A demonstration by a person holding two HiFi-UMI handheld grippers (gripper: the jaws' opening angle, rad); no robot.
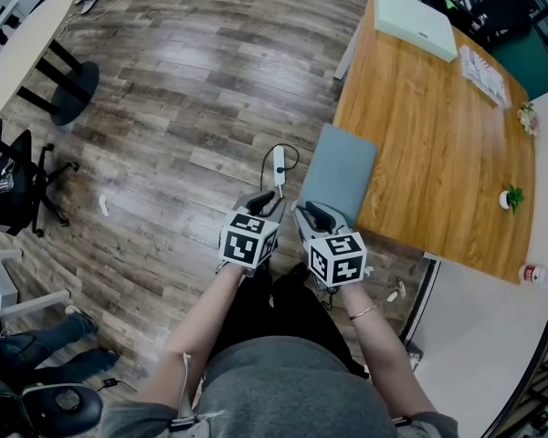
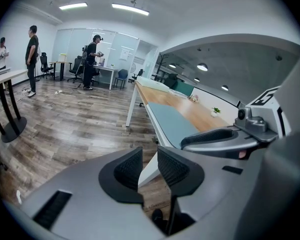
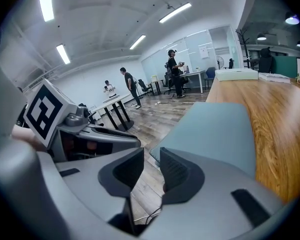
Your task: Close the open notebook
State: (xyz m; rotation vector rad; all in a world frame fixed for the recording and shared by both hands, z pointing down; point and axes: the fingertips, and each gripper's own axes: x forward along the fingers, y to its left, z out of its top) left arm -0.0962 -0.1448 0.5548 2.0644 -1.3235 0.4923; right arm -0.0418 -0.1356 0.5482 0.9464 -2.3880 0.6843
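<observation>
Left gripper (image 1: 267,199) and right gripper (image 1: 312,213) are held side by side before the torso, tilted down near the closed notebook (image 1: 339,173) on the table (image 1: 438,144), both jaws slightly parted, nothing gripped.

- We see a plain grey-blue notebook (image 1: 338,173).
- We see an orange-brown wood-grain table (image 1: 438,153).
- We see black-and-white square markers on the grey left tool (image 1: 267,199) and right tool (image 1: 312,213).
</observation>
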